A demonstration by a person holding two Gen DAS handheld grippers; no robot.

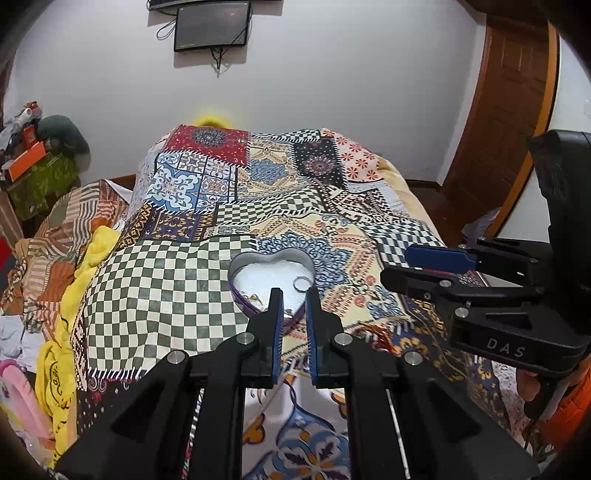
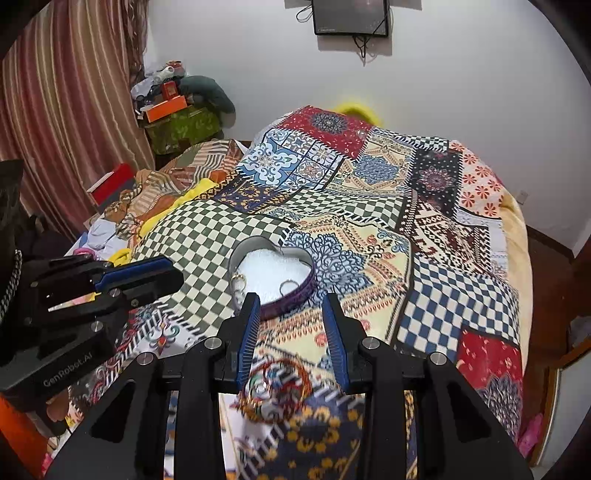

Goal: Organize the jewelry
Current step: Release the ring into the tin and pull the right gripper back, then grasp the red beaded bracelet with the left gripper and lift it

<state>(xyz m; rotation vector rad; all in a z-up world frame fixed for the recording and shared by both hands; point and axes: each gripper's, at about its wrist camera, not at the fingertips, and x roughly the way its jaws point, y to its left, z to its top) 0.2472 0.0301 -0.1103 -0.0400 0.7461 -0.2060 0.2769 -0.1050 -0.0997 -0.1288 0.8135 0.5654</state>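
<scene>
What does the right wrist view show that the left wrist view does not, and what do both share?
Only the right wrist view shows the red bangles on the bedspread between the open right gripper, plus striped curtains. Only the left wrist view shows the wooden door and the left gripper nearly closed, nothing visibly held. Both show the heart-shaped box, small jewelry inside, and the wall screen.
</scene>
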